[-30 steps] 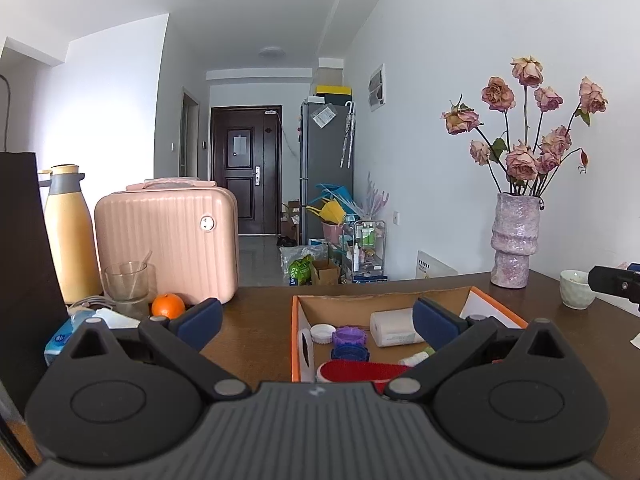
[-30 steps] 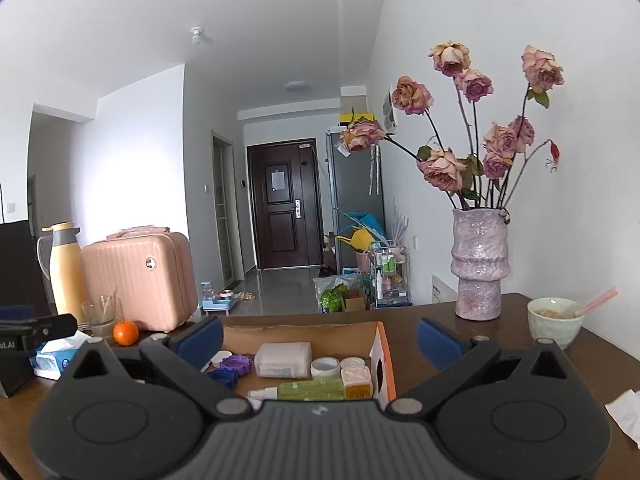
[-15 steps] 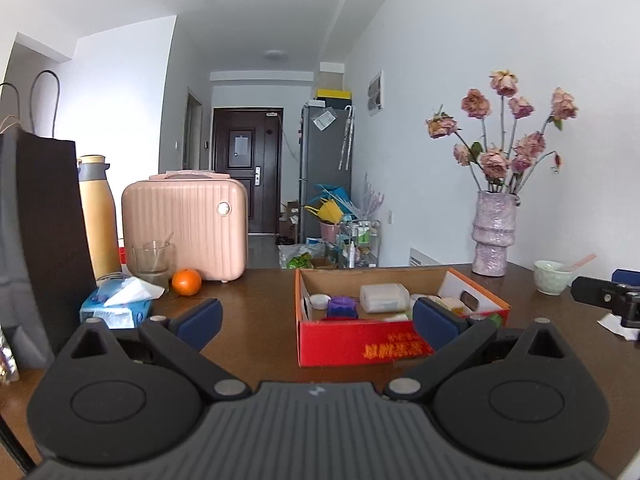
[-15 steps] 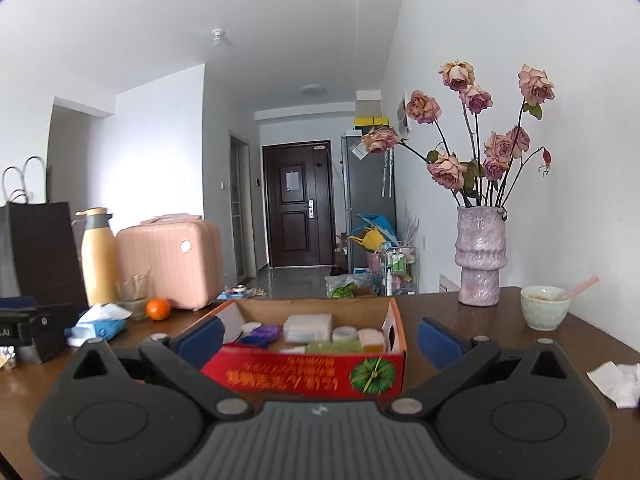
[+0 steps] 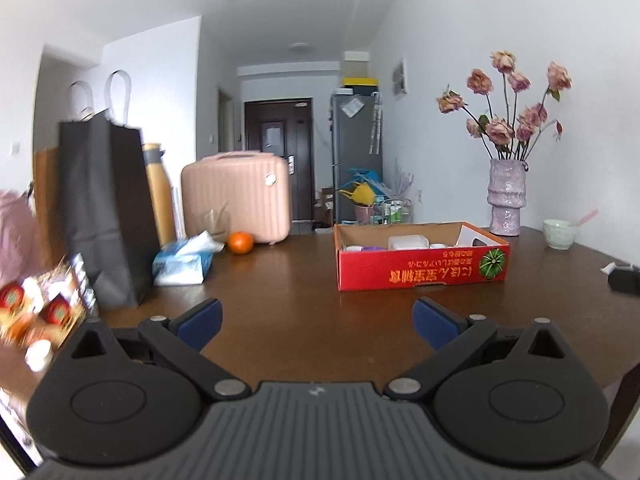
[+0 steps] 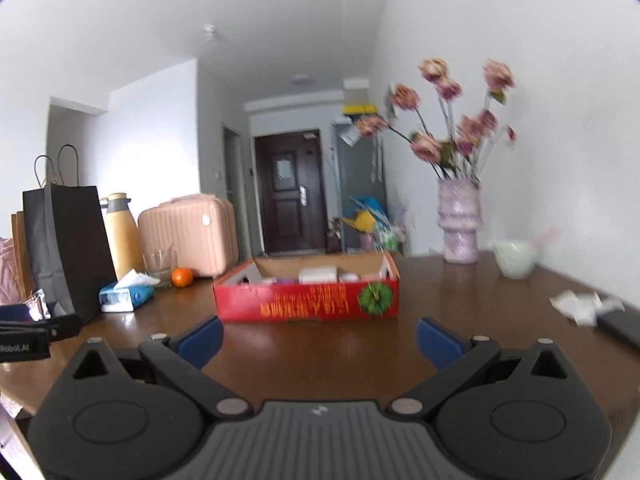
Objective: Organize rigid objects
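A red cardboard box (image 5: 420,272) (image 6: 306,300) stands on the brown table (image 5: 280,304) (image 6: 460,312), holding a white container (image 5: 406,242) (image 6: 318,274) and several small jars and lids. My left gripper (image 5: 316,320) is open and empty, hovering over the table well short of the box. My right gripper (image 6: 318,338) is also open and empty, just in front of the box's red wall. The left gripper's body (image 6: 24,340) shows at the left edge of the right wrist view.
At the left stand a black paper bag (image 5: 104,208), a yellow flask (image 5: 158,192), a pink case (image 5: 236,196), a tissue pack (image 5: 182,266), a glass (image 6: 160,266) and an orange (image 5: 241,242). A vase of roses (image 5: 506,196) and a bowl (image 5: 560,233) sit far right; crumpled paper (image 6: 580,304).
Both grippers have pulled back from above the box toward the table's near side. The box now lies farther ahead, its red front wall in view. Both stay open.
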A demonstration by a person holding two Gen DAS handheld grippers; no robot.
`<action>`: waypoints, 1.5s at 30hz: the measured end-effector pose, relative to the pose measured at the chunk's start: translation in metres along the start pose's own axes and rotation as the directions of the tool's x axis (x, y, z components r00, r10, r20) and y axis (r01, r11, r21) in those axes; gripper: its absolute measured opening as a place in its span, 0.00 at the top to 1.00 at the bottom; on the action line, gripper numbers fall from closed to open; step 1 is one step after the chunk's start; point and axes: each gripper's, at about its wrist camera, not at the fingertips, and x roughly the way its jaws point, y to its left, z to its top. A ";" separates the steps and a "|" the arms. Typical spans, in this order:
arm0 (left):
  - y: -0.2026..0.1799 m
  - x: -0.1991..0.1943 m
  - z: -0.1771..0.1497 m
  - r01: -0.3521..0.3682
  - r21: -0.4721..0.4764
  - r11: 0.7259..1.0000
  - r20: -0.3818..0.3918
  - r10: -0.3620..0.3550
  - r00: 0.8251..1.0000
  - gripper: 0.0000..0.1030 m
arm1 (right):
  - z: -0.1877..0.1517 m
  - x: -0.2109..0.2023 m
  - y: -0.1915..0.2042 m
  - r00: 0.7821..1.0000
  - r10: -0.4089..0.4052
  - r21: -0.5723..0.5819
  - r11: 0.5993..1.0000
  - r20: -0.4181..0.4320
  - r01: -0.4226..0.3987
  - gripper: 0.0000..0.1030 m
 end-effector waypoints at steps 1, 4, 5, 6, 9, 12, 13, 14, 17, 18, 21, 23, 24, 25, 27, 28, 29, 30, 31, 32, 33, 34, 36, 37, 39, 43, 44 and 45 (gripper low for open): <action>-0.001 -0.010 -0.004 0.006 -0.003 1.000 -0.005 -0.006 1.000 0.00 | -0.006 -0.009 0.002 1.000 -0.020 0.007 1.000 -0.024 0.020 0.00; -0.009 -0.039 -0.018 -0.007 0.020 1.000 -0.005 0.007 1.000 0.00 | -0.022 -0.038 0.006 0.996 -0.056 0.034 0.998 -0.066 0.059 0.00; -0.010 -0.048 -0.023 0.002 0.023 1.000 -0.005 -0.002 1.000 0.00 | -0.025 -0.047 0.008 0.997 -0.070 0.009 0.997 -0.043 0.070 0.00; -0.011 -0.054 -0.027 0.022 0.023 0.999 -0.015 -0.022 1.000 0.00 | -0.026 -0.055 0.011 0.995 -0.100 -0.019 0.995 -0.007 0.100 0.00; -0.013 -0.056 -0.027 0.023 0.016 1.000 -0.025 -0.023 0.999 0.00 | -0.022 -0.070 0.011 0.987 -0.136 -0.012 0.990 0.080 0.137 0.00; -0.009 -0.056 -0.021 0.011 -0.019 1.000 0.002 -0.011 1.000 0.00 | -0.021 -0.065 0.010 0.991 -0.116 -0.010 0.993 0.068 0.117 0.00; -0.010 -0.056 -0.021 0.011 -0.016 1.000 0.005 -0.011 1.000 0.00 | -0.021 -0.063 0.011 0.992 -0.114 -0.011 0.993 0.056 0.115 0.00; -0.011 -0.057 -0.022 0.013 -0.007 1.000 0.008 -0.013 1.000 0.00 | -0.023 -0.062 0.011 0.993 -0.108 -0.010 0.994 0.044 0.109 0.00; -0.015 -0.059 -0.022 0.022 0.014 1.000 0.014 -0.023 1.000 0.00 | -0.022 -0.061 0.011 0.994 -0.105 -0.011 0.994 0.037 0.106 0.00; -0.015 -0.059 -0.022 0.022 0.012 1.000 0.017 -0.022 1.000 0.00 | -0.022 -0.060 0.011 0.994 -0.105 -0.010 0.994 0.034 0.106 0.00; -0.015 -0.058 -0.022 0.024 0.009 1.000 0.012 -0.024 1.000 0.00 | -0.021 -0.058 0.009 0.995 -0.097 -0.007 0.995 0.024 0.097 0.00; -0.014 -0.057 -0.023 0.026 0.006 1.000 0.005 -0.026 1.000 0.00 | -0.021 -0.058 0.010 0.996 -0.088 -0.011 0.996 0.023 0.089 0.00; -0.014 -0.056 -0.023 0.024 0.006 1.000 0.002 -0.024 1.000 0.00 | -0.021 -0.058 0.011 0.996 -0.084 -0.016 0.996 0.023 0.084 0.00; -0.012 -0.056 -0.023 0.023 0.004 1.000 0.001 -0.023 1.000 0.00 | -0.021 -0.058 0.012 0.996 -0.080 -0.022 0.996 0.024 0.081 0.00; -0.012 -0.056 -0.023 0.021 0.004 1.000 0.000 -0.021 1.000 0.00 | -0.021 -0.057 0.014 0.997 -0.075 -0.032 0.997 0.025 0.075 0.00; -0.012 -0.056 -0.023 0.020 0.003 1.000 0.001 -0.020 1.000 0.00 | -0.021 -0.056 0.015 0.997 -0.073 -0.034 0.997 0.026 0.074 0.00; -0.012 -0.056 -0.022 0.021 0.004 1.000 0.002 -0.021 1.000 0.00 | -0.021 -0.057 0.015 0.997 -0.073 -0.034 0.997 0.027 0.073 0.00; -0.013 -0.056 -0.023 0.022 0.006 1.000 0.003 -0.022 1.000 0.00 | -0.021 -0.056 0.015 0.997 -0.073 -0.032 0.997 0.028 0.074 0.00; -0.013 -0.056 -0.023 0.023 0.009 1.000 0.002 -0.023 1.000 0.00 | -0.021 -0.056 0.015 0.997 -0.073 -0.030 0.997 0.028 0.074 0.00; -0.013 -0.056 -0.023 0.024 0.010 1.000 -0.001 -0.024 1.000 0.00 | -0.021 -0.056 0.014 0.997 -0.074 -0.027 0.997 0.026 0.075 0.00; -0.013 -0.056 -0.023 0.024 0.009 1.000 -0.001 -0.024 1.000 0.00 | -0.021 -0.056 0.014 0.997 -0.076 -0.025 0.997 0.024 0.076 0.00; -0.013 -0.056 -0.023 0.025 0.009 1.000 -0.003 -0.025 1.000 0.00 | -0.021 -0.056 0.014 0.997 -0.070 -0.024 0.997 0.022 0.071 0.00; -0.014 -0.056 -0.023 0.024 0.009 1.000 -0.001 -0.024 1.000 0.00 | -0.021 -0.057 0.013 0.998 -0.060 -0.022 0.998 0.025 0.061 0.00; -0.014 -0.056 -0.023 0.025 0.010 1.000 0.000 -0.025 1.000 0.00 | -0.022 -0.057 0.013 0.998 -0.058 -0.024 0.998 0.028 0.058 0.00; -0.013 -0.055 -0.023 0.025 0.014 1.000 0.003 -0.025 1.000 0.00 | -0.022 -0.057 0.014 0.998 -0.055 -0.027 0.998 0.029 0.056 0.00; -0.014 -0.055 -0.024 0.027 0.018 0.999 0.005 -0.028 1.000 0.00 | -0.022 -0.057 0.013 0.998 -0.056 -0.023 0.998 0.024 0.057 0.00; -0.014 -0.055 -0.024 0.027 0.018 0.999 0.005 -0.027 1.000 0.00 | -0.022 -0.057 0.013 0.998 -0.057 -0.023 0.998 0.022 0.058 0.00; -0.014 -0.055 -0.024 0.028 0.018 0.999 0.005 -0.028 1.000 0.00 | -0.022 -0.057 0.013 0.998 -0.058 -0.022 0.998 0.022 0.059 0.00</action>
